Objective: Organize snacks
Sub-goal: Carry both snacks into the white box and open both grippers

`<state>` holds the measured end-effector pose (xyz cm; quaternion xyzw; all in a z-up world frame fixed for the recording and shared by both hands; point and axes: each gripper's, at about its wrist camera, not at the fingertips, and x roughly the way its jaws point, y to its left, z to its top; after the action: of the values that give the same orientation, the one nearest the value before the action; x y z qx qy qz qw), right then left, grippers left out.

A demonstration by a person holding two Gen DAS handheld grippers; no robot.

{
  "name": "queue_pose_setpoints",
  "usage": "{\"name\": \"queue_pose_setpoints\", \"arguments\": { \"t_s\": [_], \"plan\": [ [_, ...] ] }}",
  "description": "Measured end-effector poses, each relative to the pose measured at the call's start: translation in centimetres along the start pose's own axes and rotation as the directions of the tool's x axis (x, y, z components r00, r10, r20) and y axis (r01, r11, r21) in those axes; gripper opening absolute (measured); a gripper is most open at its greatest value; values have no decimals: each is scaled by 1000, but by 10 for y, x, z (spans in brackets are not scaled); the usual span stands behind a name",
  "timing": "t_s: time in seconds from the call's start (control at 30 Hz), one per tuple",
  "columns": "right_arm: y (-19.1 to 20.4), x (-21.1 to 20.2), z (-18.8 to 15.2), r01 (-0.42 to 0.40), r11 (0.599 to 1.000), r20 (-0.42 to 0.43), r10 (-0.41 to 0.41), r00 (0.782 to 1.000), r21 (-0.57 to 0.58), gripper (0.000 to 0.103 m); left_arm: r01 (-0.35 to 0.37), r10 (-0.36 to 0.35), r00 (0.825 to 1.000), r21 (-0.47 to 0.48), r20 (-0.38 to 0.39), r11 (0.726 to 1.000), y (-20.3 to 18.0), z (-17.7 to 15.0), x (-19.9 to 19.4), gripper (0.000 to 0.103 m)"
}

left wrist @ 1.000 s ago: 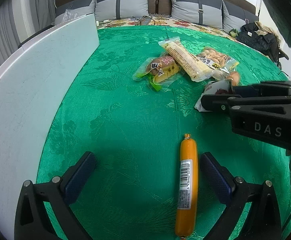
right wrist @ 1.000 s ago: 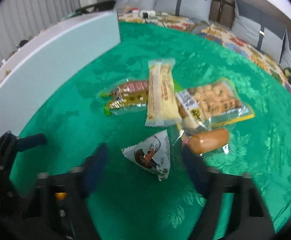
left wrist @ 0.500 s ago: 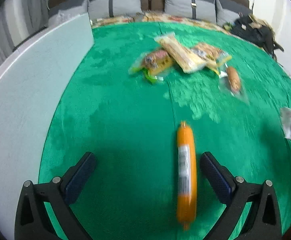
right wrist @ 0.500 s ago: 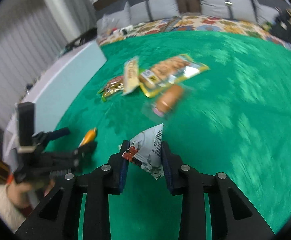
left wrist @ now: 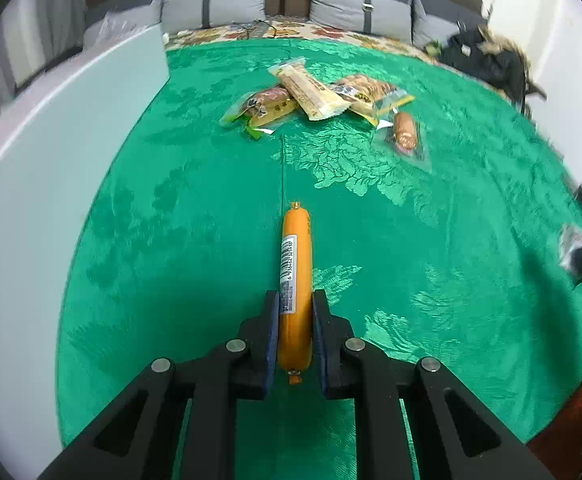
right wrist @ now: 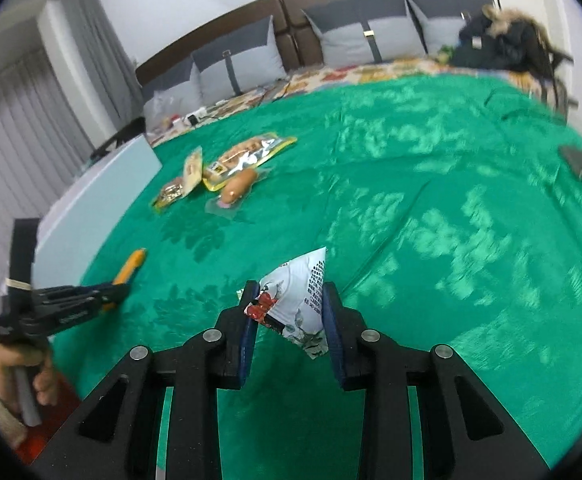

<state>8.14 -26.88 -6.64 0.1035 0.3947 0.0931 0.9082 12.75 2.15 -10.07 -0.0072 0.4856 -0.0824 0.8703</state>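
Note:
My left gripper (left wrist: pixel 295 304) is shut on an orange sausage stick (left wrist: pixel 296 264) with a barcode label, which points away over the green cloth (left wrist: pixel 171 216). My right gripper (right wrist: pixel 289 300) is shut on a white triangular snack packet (right wrist: pixel 299 296) and holds it above the cloth. In the right wrist view the left gripper (right wrist: pixel 107 294) with the orange stick (right wrist: pixel 131 266) shows at the left. A pile of snacks lies farther back: a brown bun pack (left wrist: pixel 265 106), a long yellow bar (left wrist: pixel 311 90), a cracker bag (left wrist: pixel 371 94) and a small wrapped sausage (left wrist: pixel 405 130).
A white board (left wrist: pixel 51 160) runs along the left side of the cloth. Grey pillows (left wrist: pixel 211 0) line the headboard. A dark coat (left wrist: pixel 487 60) lies at the far right corner. A dark flat object (right wrist: pixel 579 160) sits at the right edge.
My left gripper has shut on the orange sausage stick. My right gripper took the white packet off the cloth, lifted it and swung away to the right of the pile.

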Motion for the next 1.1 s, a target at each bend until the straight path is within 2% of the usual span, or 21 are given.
{"name": "queue_pose_setpoints", "arguments": {
  "t_s": [0.33,0.53,0.73,0.93,1.1],
  "plan": [
    [-17,-1,-8,-38,997,10,37,999,65,32,137,-134,991,-161,30,977,23,-1,-18,15],
    [-13,-3,-10,-78,995,18,77,997,68,32,178,-172,984,-178,48,968,23,-2,-27,15],
    [-1,2,-12,-78,996,-6,78,997,36,32,240,-230,971,-222,73,945,30,0,-40,15],
    [27,4,-7,-111,994,-33,110,993,-20,32,307,-271,949,-280,160,910,54,11,-76,15],
    [82,8,21,-236,971,-45,235,971,-37,32,334,-250,931,-341,266,879,103,24,-119,15]
  ]
}}
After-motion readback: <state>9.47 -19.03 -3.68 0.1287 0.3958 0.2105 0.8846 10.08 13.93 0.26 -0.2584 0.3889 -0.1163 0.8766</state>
